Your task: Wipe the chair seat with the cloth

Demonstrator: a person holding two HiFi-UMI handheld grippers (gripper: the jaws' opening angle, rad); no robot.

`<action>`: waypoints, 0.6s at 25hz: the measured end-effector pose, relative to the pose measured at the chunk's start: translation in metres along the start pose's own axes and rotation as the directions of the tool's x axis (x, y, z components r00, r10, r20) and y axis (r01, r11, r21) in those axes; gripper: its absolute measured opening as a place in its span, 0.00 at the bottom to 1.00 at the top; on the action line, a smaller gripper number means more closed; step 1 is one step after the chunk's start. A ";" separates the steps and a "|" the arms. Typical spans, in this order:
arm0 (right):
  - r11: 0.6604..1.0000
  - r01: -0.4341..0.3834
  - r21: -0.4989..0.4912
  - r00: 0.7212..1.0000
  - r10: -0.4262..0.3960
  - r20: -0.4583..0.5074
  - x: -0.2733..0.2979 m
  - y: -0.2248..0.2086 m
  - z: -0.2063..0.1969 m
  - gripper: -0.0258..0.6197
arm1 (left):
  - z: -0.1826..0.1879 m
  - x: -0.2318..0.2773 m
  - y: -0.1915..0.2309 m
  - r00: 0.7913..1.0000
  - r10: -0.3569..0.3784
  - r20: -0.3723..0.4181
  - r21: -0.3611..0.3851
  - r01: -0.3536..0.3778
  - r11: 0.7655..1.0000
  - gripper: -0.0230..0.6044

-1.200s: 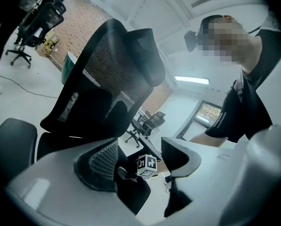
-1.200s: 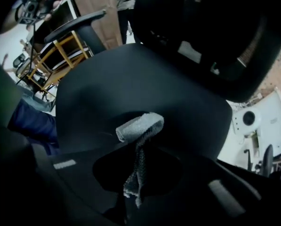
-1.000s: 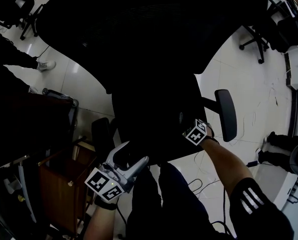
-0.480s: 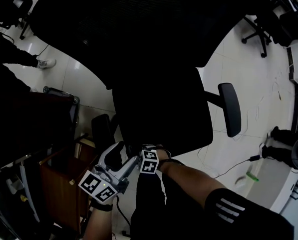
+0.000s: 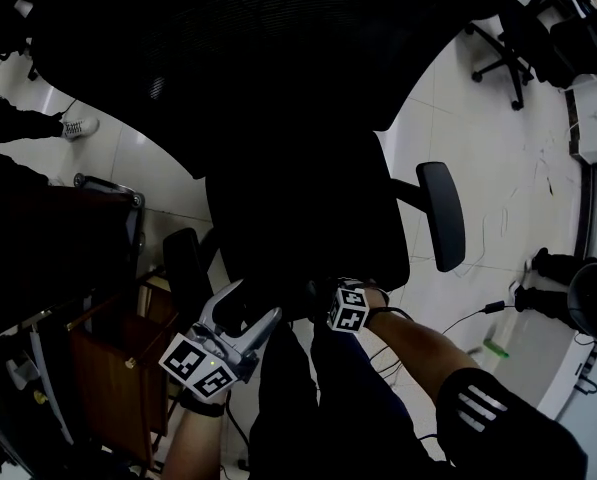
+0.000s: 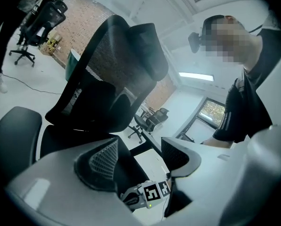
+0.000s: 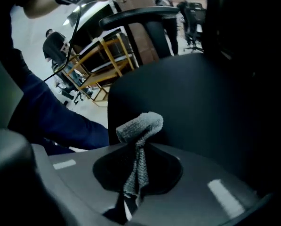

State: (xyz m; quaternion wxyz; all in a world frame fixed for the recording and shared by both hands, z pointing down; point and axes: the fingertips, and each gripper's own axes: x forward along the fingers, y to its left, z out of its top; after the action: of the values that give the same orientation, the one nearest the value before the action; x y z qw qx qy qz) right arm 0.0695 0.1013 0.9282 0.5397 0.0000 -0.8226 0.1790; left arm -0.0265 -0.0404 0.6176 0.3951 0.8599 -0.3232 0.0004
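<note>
right tongs [image 7: 138, 149] | moved left | chair seat [image 5: 308, 218] right corner → front edge

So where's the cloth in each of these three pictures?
Head view: not made out against the dark chair seat.
Left gripper view: cannot be made out either.
Right gripper view: low centre, the cloth pinched in the right gripper, its bunched end poking up before the seat.
Shared landmark: the black chair, in all three.
</note>
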 end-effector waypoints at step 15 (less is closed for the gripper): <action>0.934 0.202 0.296 0.978 -0.175 -0.116 -0.106 -0.061 -0.159 0.08 | 0.009 0.052 -0.044 0.997 -0.073 -0.037 0.028 0.074 0.997 0.53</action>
State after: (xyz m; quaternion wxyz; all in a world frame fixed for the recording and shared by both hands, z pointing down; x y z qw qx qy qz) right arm 0.2668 0.0704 0.9083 0.5836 0.1546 -0.7565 0.2513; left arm 0.0372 -0.0539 0.5949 0.3878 0.8767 -0.2844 0.0061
